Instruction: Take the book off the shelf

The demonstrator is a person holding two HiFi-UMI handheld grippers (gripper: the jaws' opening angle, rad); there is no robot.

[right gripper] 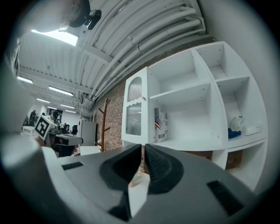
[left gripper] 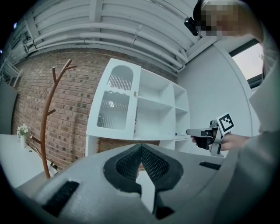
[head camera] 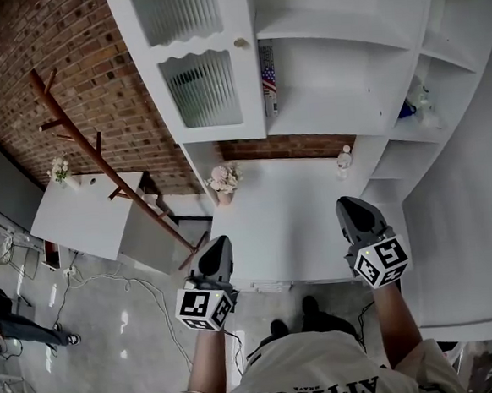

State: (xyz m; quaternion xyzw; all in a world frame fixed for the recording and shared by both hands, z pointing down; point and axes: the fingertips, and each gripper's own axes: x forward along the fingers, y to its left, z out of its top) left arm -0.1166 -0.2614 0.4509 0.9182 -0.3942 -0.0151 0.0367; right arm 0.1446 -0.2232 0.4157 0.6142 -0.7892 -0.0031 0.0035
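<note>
Book point(right gripper: 160, 124) stands upright at the left end of the white shelf point(head camera: 333, 112), beside the glass-door cabinet point(head camera: 199, 85). My left claw point(head camera: 216, 241) and right claw point(head camera: 354, 201) are both pressed together, empty, over the tabletop point(head camera: 290, 222), well short of it.
</note>
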